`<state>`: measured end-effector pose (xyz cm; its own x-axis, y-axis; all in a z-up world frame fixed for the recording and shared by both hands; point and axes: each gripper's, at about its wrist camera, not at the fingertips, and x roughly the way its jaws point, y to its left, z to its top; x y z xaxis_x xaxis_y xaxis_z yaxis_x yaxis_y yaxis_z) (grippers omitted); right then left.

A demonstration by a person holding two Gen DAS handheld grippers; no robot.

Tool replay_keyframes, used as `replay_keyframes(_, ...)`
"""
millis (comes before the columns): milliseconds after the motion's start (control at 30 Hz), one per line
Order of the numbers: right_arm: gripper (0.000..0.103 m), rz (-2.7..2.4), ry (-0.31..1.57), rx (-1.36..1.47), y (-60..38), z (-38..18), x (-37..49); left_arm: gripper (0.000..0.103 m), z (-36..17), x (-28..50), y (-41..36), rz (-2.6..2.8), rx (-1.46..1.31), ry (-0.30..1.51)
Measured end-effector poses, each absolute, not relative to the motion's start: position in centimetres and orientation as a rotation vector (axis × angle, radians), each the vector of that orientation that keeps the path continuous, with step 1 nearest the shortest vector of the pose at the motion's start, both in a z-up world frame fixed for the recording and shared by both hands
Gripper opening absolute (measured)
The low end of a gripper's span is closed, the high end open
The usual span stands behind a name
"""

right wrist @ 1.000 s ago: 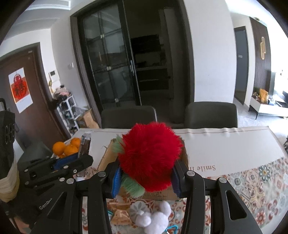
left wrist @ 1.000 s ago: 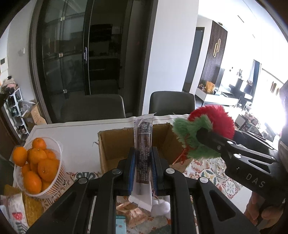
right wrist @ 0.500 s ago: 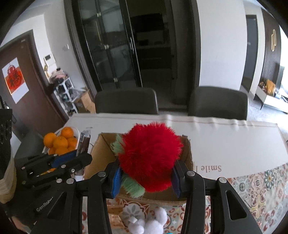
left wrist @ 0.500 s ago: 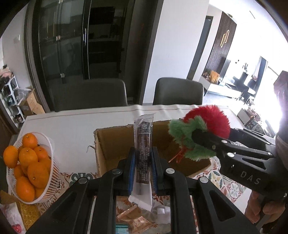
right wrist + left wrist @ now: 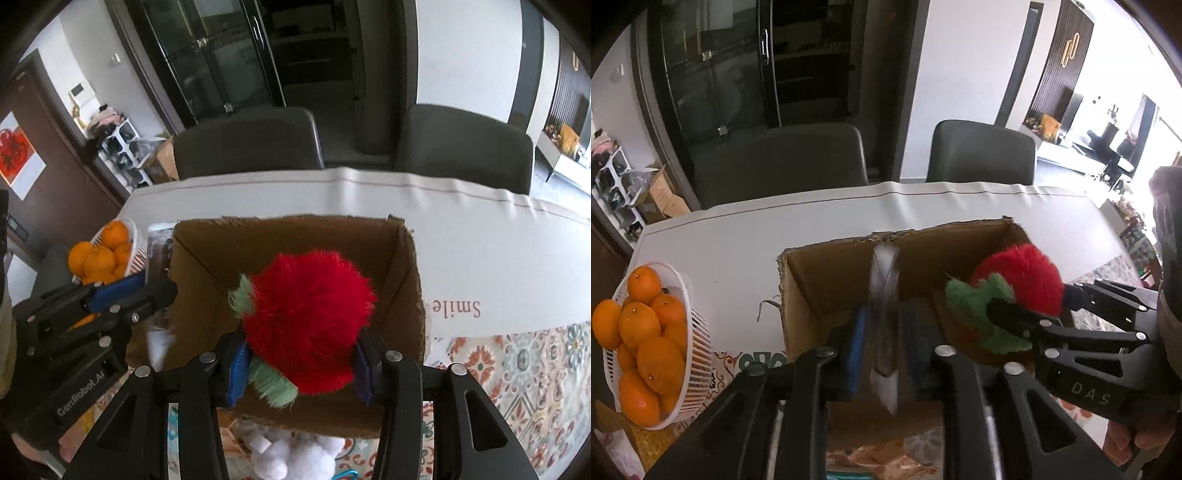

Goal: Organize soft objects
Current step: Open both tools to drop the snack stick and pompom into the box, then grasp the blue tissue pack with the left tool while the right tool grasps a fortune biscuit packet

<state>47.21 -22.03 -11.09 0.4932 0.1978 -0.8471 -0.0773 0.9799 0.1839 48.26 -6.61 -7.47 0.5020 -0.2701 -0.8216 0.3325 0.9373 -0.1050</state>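
Tabletop [image 5: 738,240] under a white cloth, 2 grey chairs [image 5: 783,158] and dark glass doors behind; 1 cardboard box [image 5: 406,266], 1 basket of oranges [image 5: 698,332]. Left hand-held gripper [image 5: 882,350] clamps 1 blurred packet [image 5: 882,295] over the box; right hand-held gripper [image 5: 301,363] clamps 1 red plush toy [image 5: 310,317] above it.

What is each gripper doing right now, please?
Left gripper: shut on the snack packet, over the cardboard box.
Right gripper: shut on the red plush strawberry.

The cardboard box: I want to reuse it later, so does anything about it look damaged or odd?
Yes. The cardboard box has no flaps, and its top rim is ragged and torn, most plainly along the far wall and the left corner. A loose frayed strip hangs off its left outer side. Otherwise its walls stand upright.
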Motion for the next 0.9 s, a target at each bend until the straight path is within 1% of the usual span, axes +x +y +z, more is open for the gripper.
replay_keyframes(67, 0.051, 0.166, 1.062, 0.132, -22.2, -11.7, 47.4, 0.041, -7.8, 48.6, -6.7, -0.351, 0.078, 0.982)
replay_keyframes(133, 0.051, 0.158, 1.063, 0.129, -22.3, -11.9, 47.5, 0.042, -7.8, 48.6, -6.7, -0.334, 0.085, 0.977)
replay_keyframes(167, 0.056, 0.156, 1.062, 0.129, -22.3, -11.9, 47.6, 0.045, -7.8, 48.4, -6.6, -0.325, 0.091, 0.970)
replay_keyframes(200, 0.064, 0.154, 1.061, 0.132, -22.3, -11.8, 47.6, 0.046, -7.7, 48.3, -6.5, -0.320, 0.097, 0.966)
replay_keyframes(233, 0.066, 0.146, 1.054, 0.132, -22.3, -11.7, 47.6, 0.046, -7.6, 48.2, -6.4, -0.312, 0.099, 0.962)
replay_keyframes(600, 0.066, 0.052, 0.896, 0.055, -21.3, -6.9, 43.7, 0.048, -5.5, 44.7, -4.0, -0.224, 0.126, 0.895)
replay_keyframes(900, 0.066, 0.138, 0.886, 0.069, -19.0, -5.9, 40.1, 0.048, -3.6, 40.1, -1.8, -0.201, 0.147, 0.863)
